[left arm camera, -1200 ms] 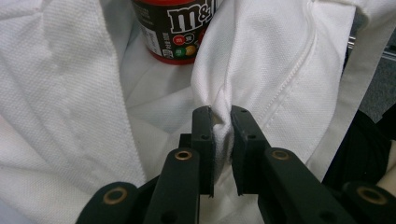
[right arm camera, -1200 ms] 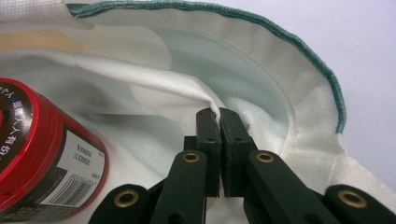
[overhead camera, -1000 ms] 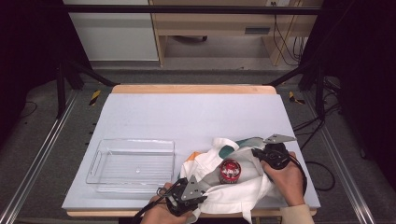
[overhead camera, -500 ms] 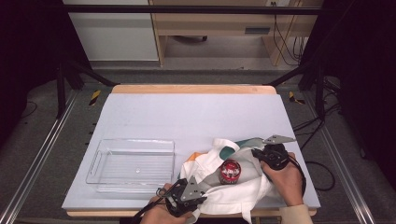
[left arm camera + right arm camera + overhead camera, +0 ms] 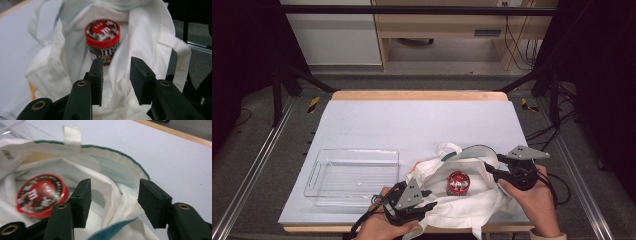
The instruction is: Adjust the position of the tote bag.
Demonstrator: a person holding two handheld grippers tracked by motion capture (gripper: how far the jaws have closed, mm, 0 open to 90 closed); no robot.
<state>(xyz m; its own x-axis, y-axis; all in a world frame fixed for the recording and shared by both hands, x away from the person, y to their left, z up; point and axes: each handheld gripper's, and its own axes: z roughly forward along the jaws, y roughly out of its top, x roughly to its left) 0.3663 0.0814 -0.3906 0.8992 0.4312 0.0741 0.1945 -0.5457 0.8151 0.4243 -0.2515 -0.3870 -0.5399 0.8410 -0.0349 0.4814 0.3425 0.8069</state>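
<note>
A round red-lidded candy jar (image 5: 457, 182) sits inside a soft, crumpled white cloth bag (image 5: 472, 205) with green trim. Left gripper (image 5: 428, 199) and right gripper (image 5: 492, 166) flank it, jaws apart, gripping nothing. A clear, rectangular plastic tray (image 5: 354, 172) lies beside the bag.

Left gripper (image 5: 428, 199): hand-held, low at near edge, jaws parted. Right gripper (image 5: 493, 165): hand-held, jaws wide apart.

High view overhead, distant; gripper views close, sharing red-lidded jar (image 5: 457, 183).
</note>
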